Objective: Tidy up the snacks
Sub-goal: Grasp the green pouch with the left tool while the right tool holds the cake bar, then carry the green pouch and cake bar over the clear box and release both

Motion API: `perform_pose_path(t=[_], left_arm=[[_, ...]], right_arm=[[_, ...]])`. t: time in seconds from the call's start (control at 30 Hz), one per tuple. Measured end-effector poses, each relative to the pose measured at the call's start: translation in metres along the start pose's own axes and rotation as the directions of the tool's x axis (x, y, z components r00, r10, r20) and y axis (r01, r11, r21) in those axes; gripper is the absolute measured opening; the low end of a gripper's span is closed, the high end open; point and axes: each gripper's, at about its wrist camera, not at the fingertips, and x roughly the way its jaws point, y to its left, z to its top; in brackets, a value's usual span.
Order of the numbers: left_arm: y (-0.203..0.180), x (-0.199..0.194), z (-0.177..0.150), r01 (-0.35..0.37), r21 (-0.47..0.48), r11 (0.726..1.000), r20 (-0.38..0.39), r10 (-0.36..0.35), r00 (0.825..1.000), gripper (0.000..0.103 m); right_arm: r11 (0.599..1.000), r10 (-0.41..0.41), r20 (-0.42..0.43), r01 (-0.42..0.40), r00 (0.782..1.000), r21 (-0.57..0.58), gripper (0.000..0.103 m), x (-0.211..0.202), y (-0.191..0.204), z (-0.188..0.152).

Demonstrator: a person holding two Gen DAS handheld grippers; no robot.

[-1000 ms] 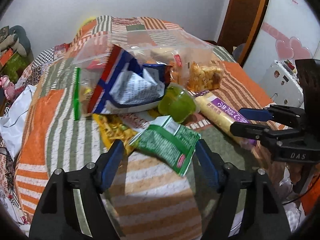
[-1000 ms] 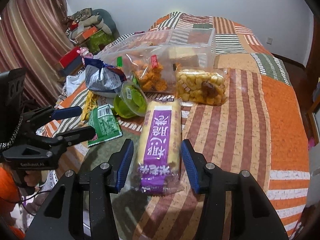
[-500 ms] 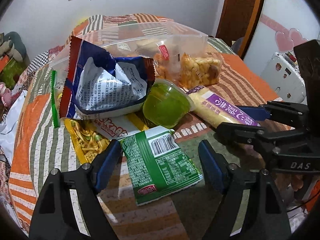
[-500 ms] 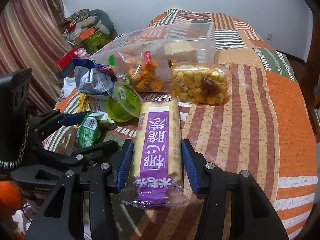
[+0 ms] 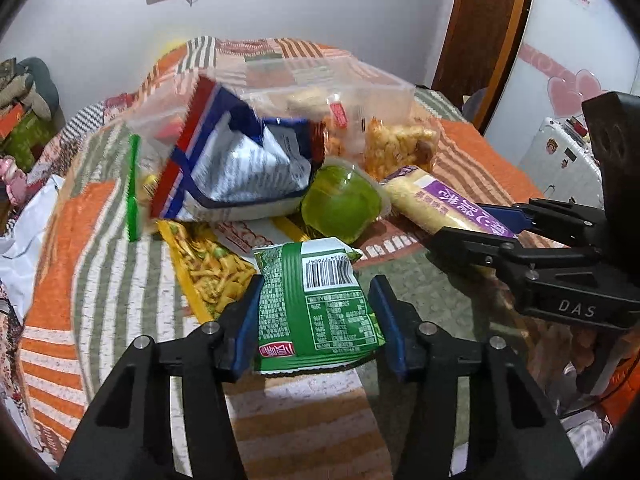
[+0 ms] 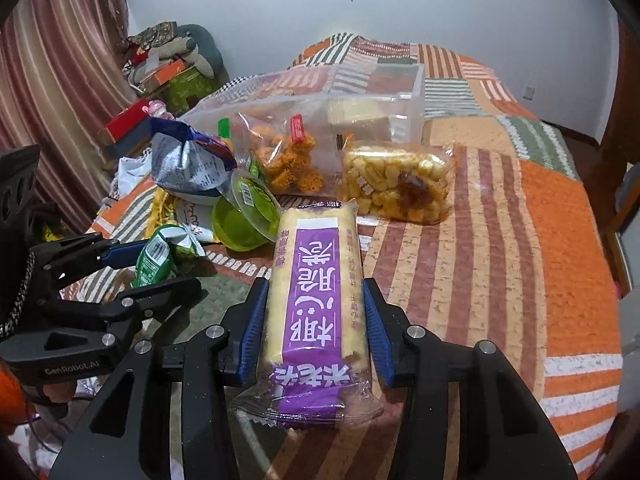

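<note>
My left gripper [image 5: 316, 320] has its blue pads [image 5: 245, 320] against both sides of a green snack packet [image 5: 316, 304] lying on the quilt. It also shows in the right wrist view [image 6: 156, 256]. My right gripper [image 6: 316, 332] straddles a long purple-and-yellow rice cracker pack [image 6: 316, 280], pads touching its sides; that pack also shows in the left wrist view [image 5: 436, 200]. A clear plastic box [image 6: 384, 92] stands behind the snack pile.
A blue-and-white chip bag [image 5: 240, 168], a green jelly cup [image 5: 340, 204], a yellow noodle-snack packet [image 5: 208, 268] and clear bags of orange and yellow puffs [image 6: 396, 184] lie on the striped quilt [image 6: 540, 240]. Boxes and clutter sit at the left.
Both grippers moved forward and their jaws narrowed: the left onto the green packet, the right onto the purple pack. The chip bag shifted a little.
</note>
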Motion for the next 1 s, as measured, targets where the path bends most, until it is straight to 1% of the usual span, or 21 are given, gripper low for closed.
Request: perform_pose_path(t=[0.13,0.23,0.33,0.5,0.63,0.8,1.0], left_arm=[[-0.002,-0.021,0.005,0.003,0.005,1.0,0.049,-0.003,0.999,0.052],[-0.003,-0.037,0.012,-0.008,0.014,1.0,0.095,0.007,0.995,0.052],[-0.002,-0.049,0.023,-0.03,0.022,0.999,0.142,0.027,0.99,0.052],[0.003,-0.067,0.042,-0.041,0.013,0.999,0.205,0.038,0.978,0.052],[0.008,-0.074,0.059,-0.051,0.007,0.999,0.244,0.048,0.969,0.052],[0.015,-0.077,0.079,-0.085,0.013,0.996,0.282,0.078,0.956,0.052],[0.023,-0.069,0.103,-0.086,0.007,0.996,0.296,0.08,0.952,0.052]], right_arm=[[1.0,-0.009,0.036,0.009,0.999,0.005,0.042,-0.014,-0.001,0.006],[1.0,-0.017,0.069,0.016,0.997,0.007,0.043,-0.024,-0.002,0.012],[1.0,-0.02,0.103,0.02,0.995,0.009,0.043,-0.033,0.0,0.02],[0.999,-0.032,0.157,0.032,0.987,0.002,0.042,-0.043,0.002,0.035],[0.999,-0.04,0.195,0.041,0.98,-0.001,0.043,-0.049,0.001,0.049],[0.998,-0.055,0.235,0.059,0.971,-0.006,0.043,-0.053,0.001,0.068],[0.996,-0.079,0.27,0.087,0.96,-0.017,0.043,-0.053,0.002,0.085]])
